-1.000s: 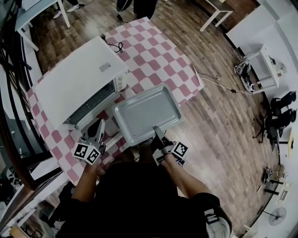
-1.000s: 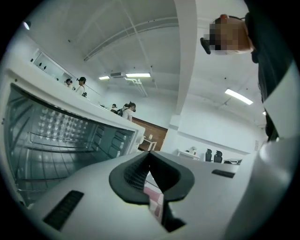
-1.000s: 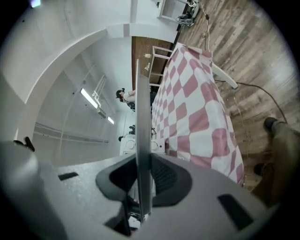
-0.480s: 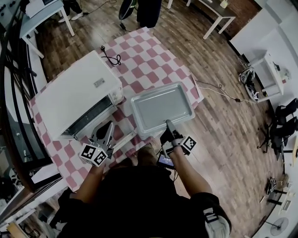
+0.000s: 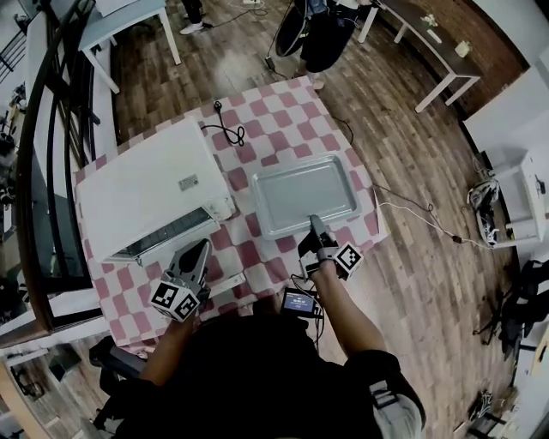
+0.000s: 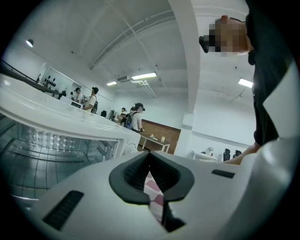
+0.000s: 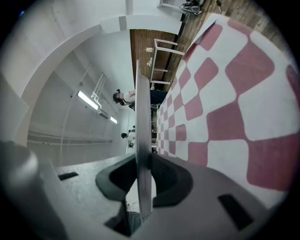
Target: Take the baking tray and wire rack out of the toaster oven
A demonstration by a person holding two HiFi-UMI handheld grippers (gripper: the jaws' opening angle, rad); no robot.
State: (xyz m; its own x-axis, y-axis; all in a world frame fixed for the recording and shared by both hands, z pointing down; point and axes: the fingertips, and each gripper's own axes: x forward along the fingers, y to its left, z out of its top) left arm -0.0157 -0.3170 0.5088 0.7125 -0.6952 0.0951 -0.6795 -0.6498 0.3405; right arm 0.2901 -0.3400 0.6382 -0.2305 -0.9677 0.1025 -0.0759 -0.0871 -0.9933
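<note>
The grey baking tray (image 5: 304, 190) lies flat, low over the red-and-white checked cloth (image 5: 283, 116), to the right of the white toaster oven (image 5: 146, 193). My right gripper (image 5: 316, 230) is shut on the tray's near rim. In the right gripper view the tray (image 7: 143, 140) shows edge-on between the pads. My left gripper (image 5: 197, 253) is in front of the oven's open front, its jaws shut on nothing. In the left gripper view the wire rack (image 6: 33, 157) sits inside the oven cavity, to the left of my left gripper (image 6: 149, 157).
A black power cord (image 5: 219, 120) lies on the cloth behind the oven. The cloth's right edge (image 5: 373, 201) is close to the tray. A small screen device (image 5: 300, 302) hangs near my body. Several people and white tables (image 5: 129, 21) stand at the back.
The right gripper has carried the tray to the right, away from the oven's front and further over the cloth. The left gripper has shifted slightly in front of the oven opening.
</note>
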